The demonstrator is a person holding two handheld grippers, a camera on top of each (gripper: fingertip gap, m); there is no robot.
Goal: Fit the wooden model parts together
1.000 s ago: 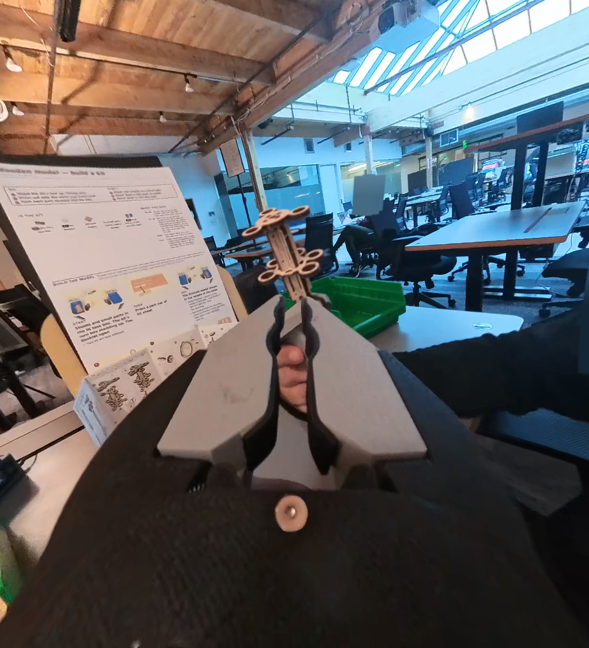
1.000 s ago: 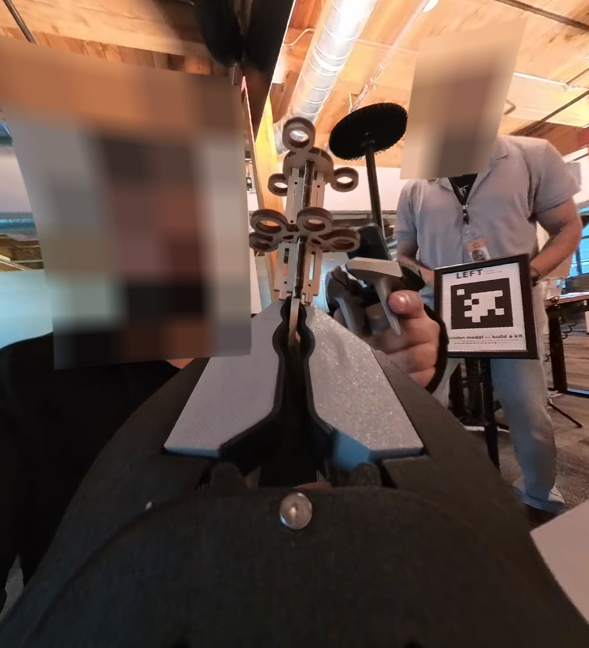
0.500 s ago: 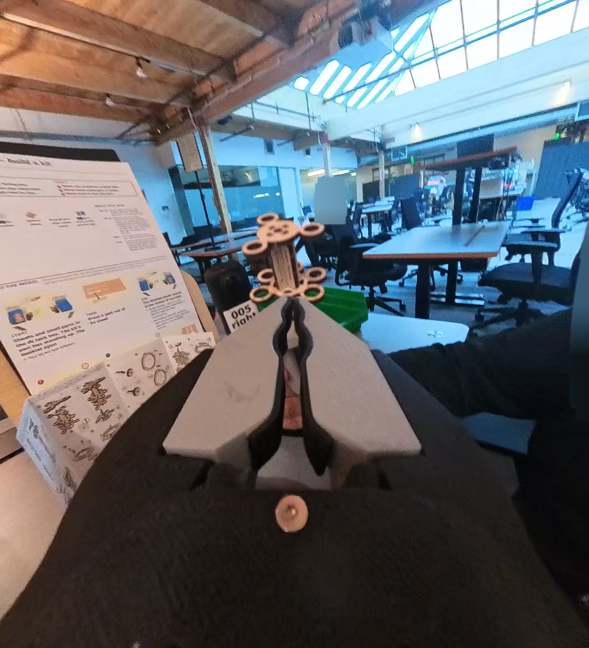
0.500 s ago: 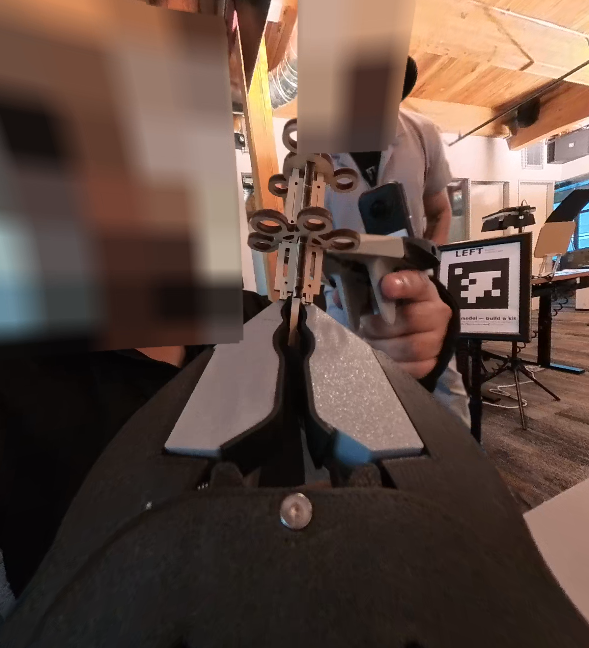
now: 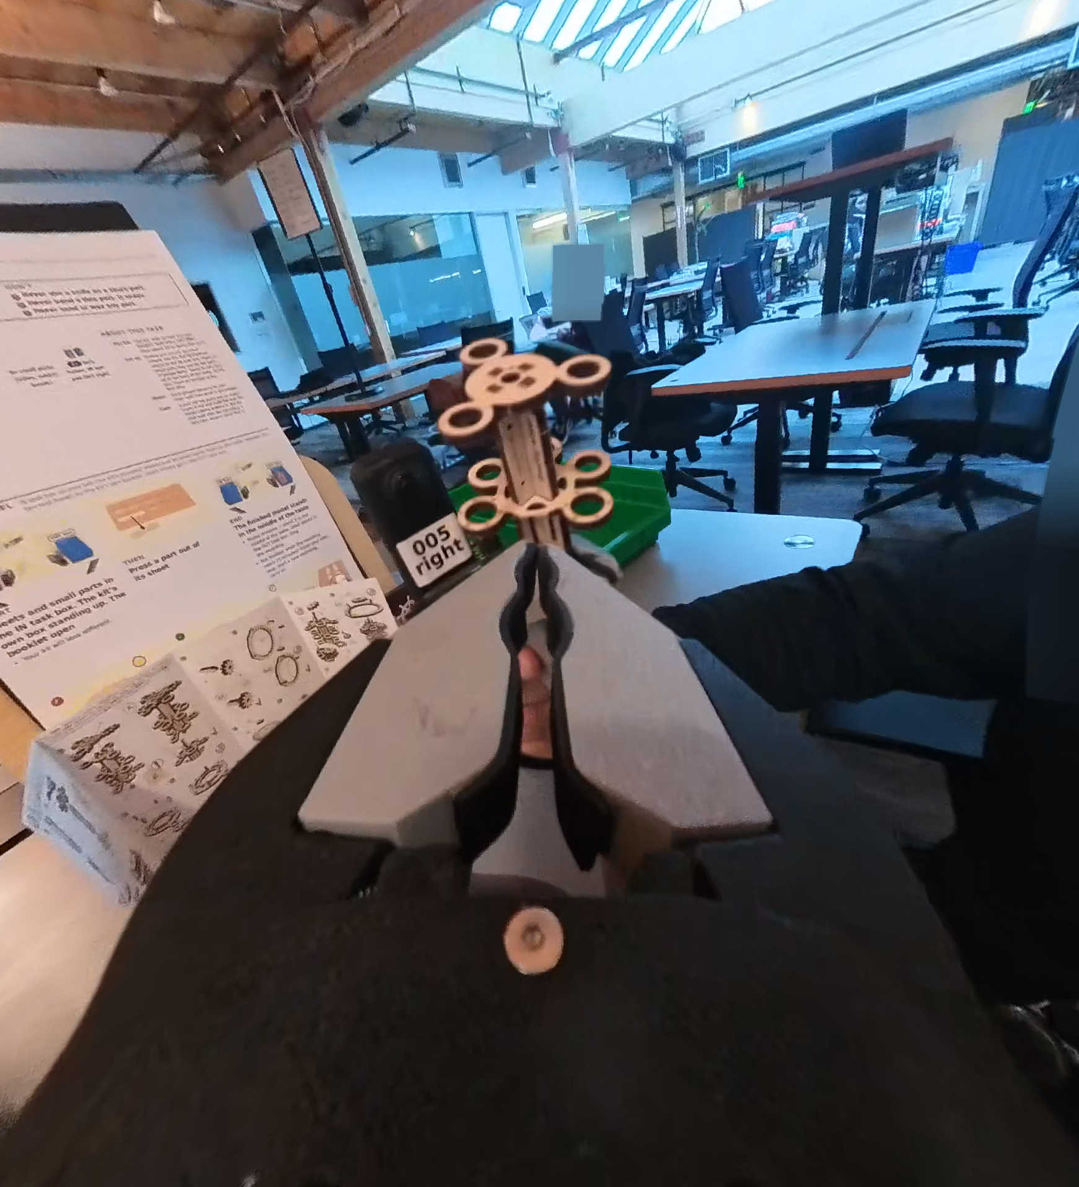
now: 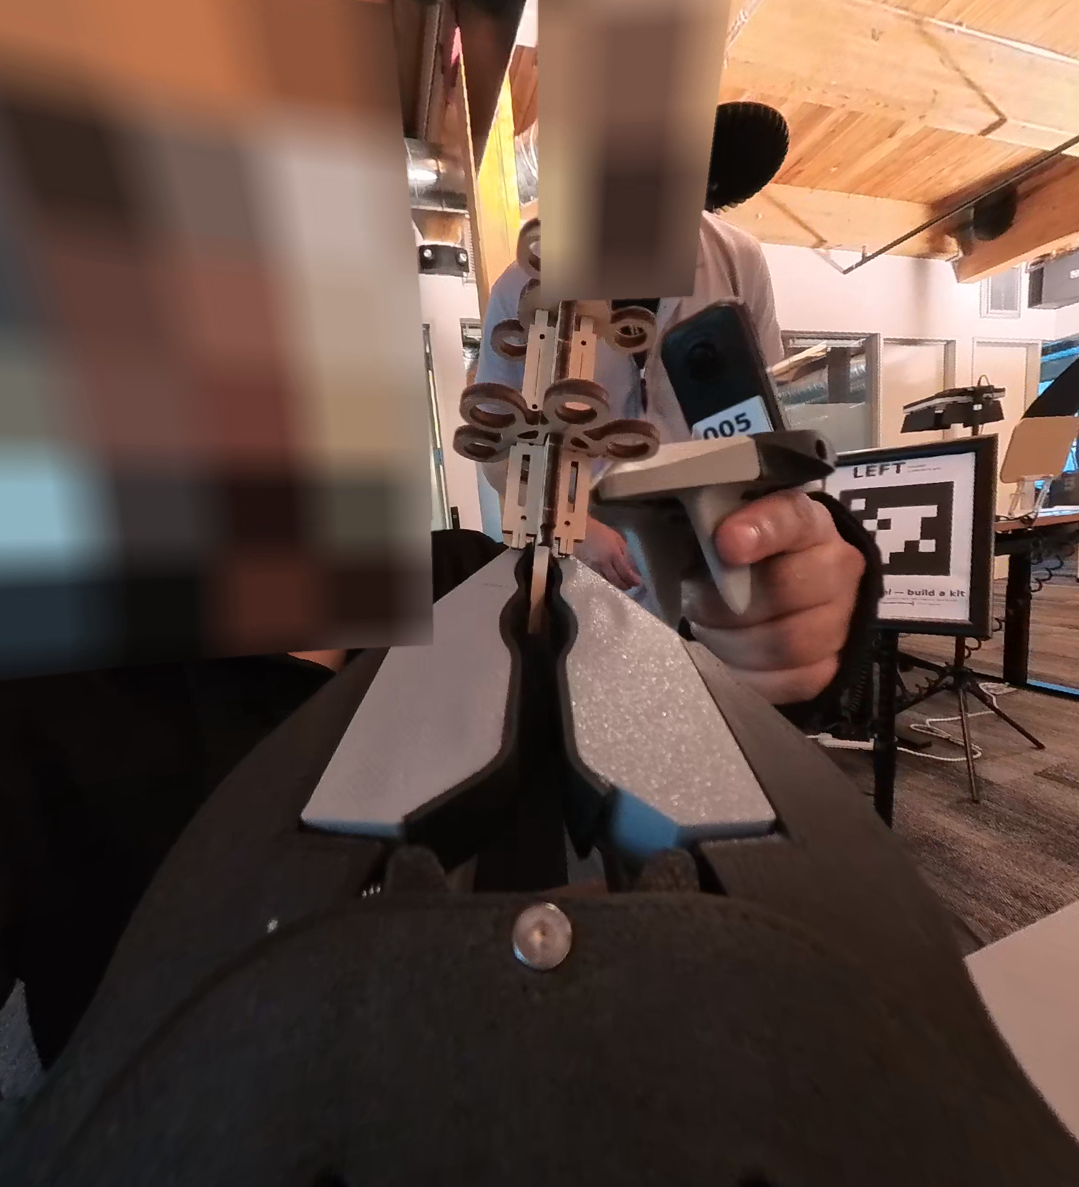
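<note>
A pale wooden model (image 5: pixel 527 443), a slotted stem with two tiers of ring-shaped arms, is held in the air between both grippers. My left gripper (image 5: pixel 540 555) has its jaws shut at the tips on the foot of the stem. My right gripper (image 6: pixel 540 565) is shut on a thin wooden tab at the bottom of the model (image 6: pixel 546 443), which stands upright above it. In the right wrist view the left gripper (image 6: pixel 598 494), held by a hand (image 6: pixel 781 578), reaches in from the right and meets the lower stem. A mosaic patch hides the model's top there.
An instruction board (image 5: pixel 94 449) and a printed kit box (image 5: pixel 158 738) stand at the left on the grey table (image 5: pixel 736 552). A green bin (image 5: pixel 627 507) sits behind the model. A person in a pale shirt (image 6: pixel 742 289) and a framed marker sign (image 6: pixel 909 533) stand beyond. Both grippers' tips are close together, under 4 cm apart.
The left gripper's jaws have closed from a small gap onto the stem. The model stands more upright in the left view. The left gripper has drawn closer in the right view.
</note>
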